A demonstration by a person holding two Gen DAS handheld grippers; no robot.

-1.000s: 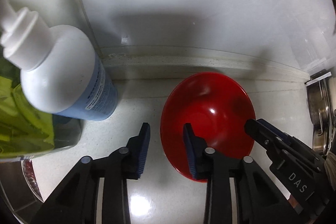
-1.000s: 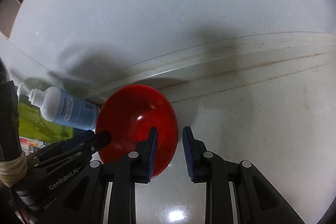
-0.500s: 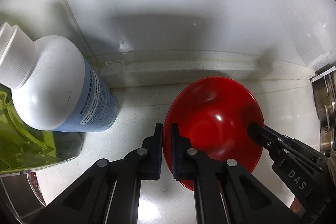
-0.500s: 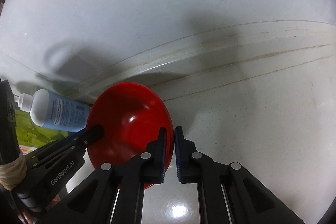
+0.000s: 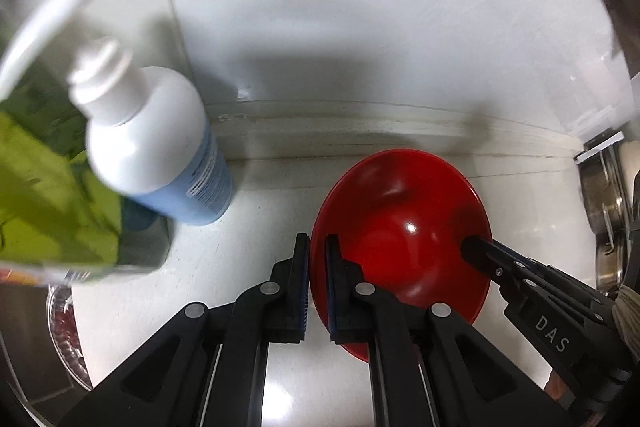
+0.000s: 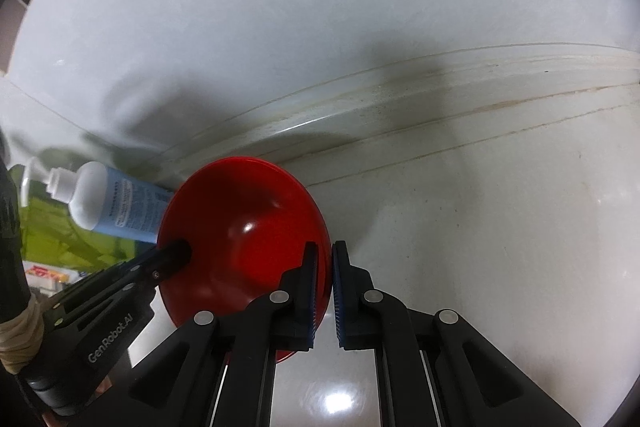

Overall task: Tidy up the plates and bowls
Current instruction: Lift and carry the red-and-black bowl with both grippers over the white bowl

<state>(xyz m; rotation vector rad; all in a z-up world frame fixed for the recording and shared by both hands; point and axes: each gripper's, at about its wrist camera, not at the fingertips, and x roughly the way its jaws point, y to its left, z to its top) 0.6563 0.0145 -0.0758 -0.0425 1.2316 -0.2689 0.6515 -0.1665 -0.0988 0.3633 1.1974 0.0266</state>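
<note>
Bench (image 6: 500,227): it is carrying everything, white and glossy, and it is meeting a white wall at the back.
Red bowl (image 5: 400,227): it is sitting near the back edge of the bench, between the two grippers, with its open side up; whether it is touching the bench I cannot tell.
Bottle (image 5: 160,147): white with a blue label, it is standing left of the bowl, apart from it, beside a green package (image 5: 44,195).
Left gripper (image 5: 318,291): its fingers are clamping the left rim of the bowl, one pad inside and one outside.
Right gripper (image 6: 325,291): its fingers are clamping the right rim of the same bowl.
Metal pots (image 5: 608,219): they are showing at the far right edge of the left wrist view.
</note>
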